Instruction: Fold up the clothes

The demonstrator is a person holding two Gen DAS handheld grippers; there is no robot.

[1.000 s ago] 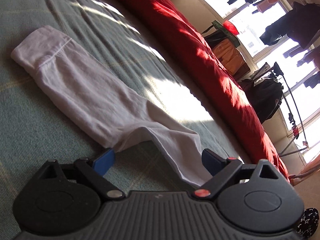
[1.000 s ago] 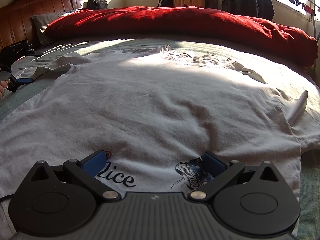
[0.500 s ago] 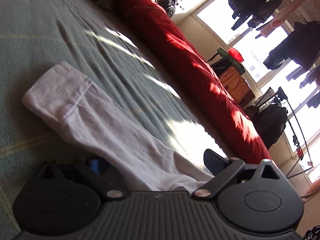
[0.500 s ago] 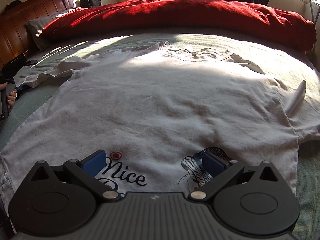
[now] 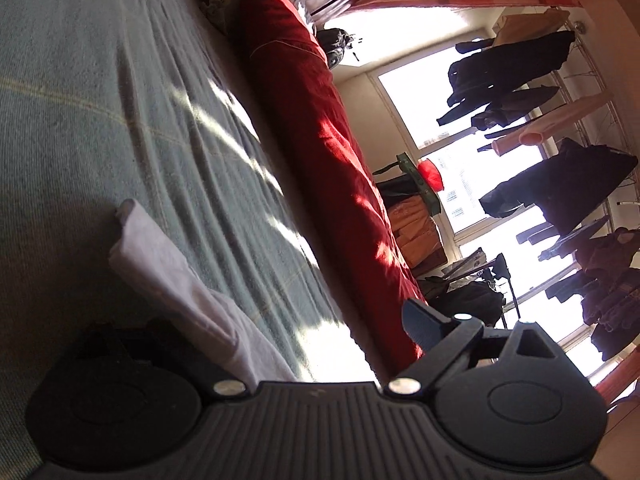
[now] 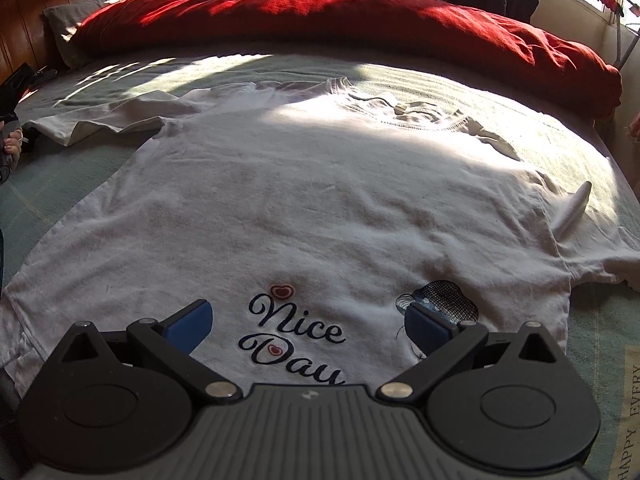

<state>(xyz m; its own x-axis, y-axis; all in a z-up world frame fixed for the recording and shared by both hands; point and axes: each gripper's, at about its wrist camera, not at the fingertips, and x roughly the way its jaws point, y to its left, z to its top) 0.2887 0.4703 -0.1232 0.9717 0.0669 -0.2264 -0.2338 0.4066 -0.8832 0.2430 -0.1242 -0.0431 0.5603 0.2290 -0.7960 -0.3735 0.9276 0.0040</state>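
Observation:
A white T-shirt with a "Nice Day" print lies flat, front up, on the green bed sheet. My right gripper hovers open over the printed part, with nothing between its fingers. The shirt's left sleeve stretches out to the side. In the left wrist view that sleeve runs in over the left finger, which is hidden under it. My left gripper is open, rolled sideways and low on the sheet. Only its right finger shows.
A rolled red duvet lies along the far side of the bed, with a wooden headboard and a grey pillow at the left. A hand shows at the left edge. Dark clothes hang by the bright window.
My left gripper has slid in along the sleeve and rolled sideways, so the cloth now covers its left finger. My right gripper has drawn back, uncovering more of the print.

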